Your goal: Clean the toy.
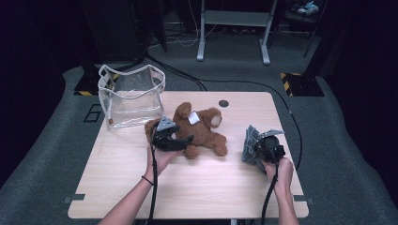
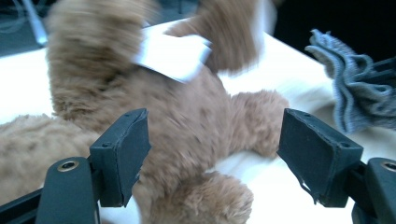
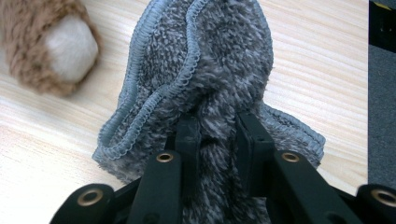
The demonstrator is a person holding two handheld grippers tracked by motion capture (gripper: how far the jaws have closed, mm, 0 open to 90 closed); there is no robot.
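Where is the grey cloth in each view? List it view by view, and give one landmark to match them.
High view: the grey cloth stands bunched at the table's right side, pinched in the right claw.
Left gripper view: at the right edge, beyond the teddy bear.
Right gripper view: centre, clamped between the jaws.
Shared landmark: the teddy bear, whose pale-soled paw lies left of the cloth.

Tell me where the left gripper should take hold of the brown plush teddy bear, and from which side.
Probably the narrow waist of the brown plush teddy bear, just below the white tag. It lies flat on the wooden table, limbs splayed, so come from the person's side, where the left gripper stands with its jaws open either side of the body. The fur should compress under the pads.
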